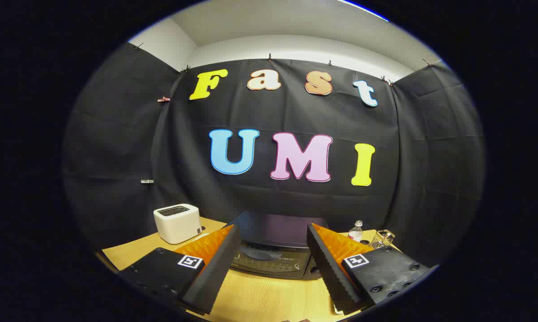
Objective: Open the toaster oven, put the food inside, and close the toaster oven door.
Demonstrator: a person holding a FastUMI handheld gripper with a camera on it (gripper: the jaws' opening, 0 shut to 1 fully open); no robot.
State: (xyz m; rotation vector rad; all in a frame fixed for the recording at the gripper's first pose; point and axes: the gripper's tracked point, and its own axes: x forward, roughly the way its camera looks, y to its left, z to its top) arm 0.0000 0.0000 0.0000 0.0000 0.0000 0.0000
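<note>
The tongs [273, 268] stood apart, empty, above the bench [260, 297]; the closed toaster oven [275, 250] sat just beyond them.

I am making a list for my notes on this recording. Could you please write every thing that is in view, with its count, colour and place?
toaster oven: one, black, on the table just ahead of the fingers and seen between them, door closed
toaster: one, white, on the table to the left of the toaster oven
bottle: one, clear with a pale cap, on the table to the right of the toaster oven
wire rack: one, metal, just right of the bottle
table: one, light wood, under all these things
gripper: one, open, fingers apart and holding nothing, short of the toaster oven
</note>
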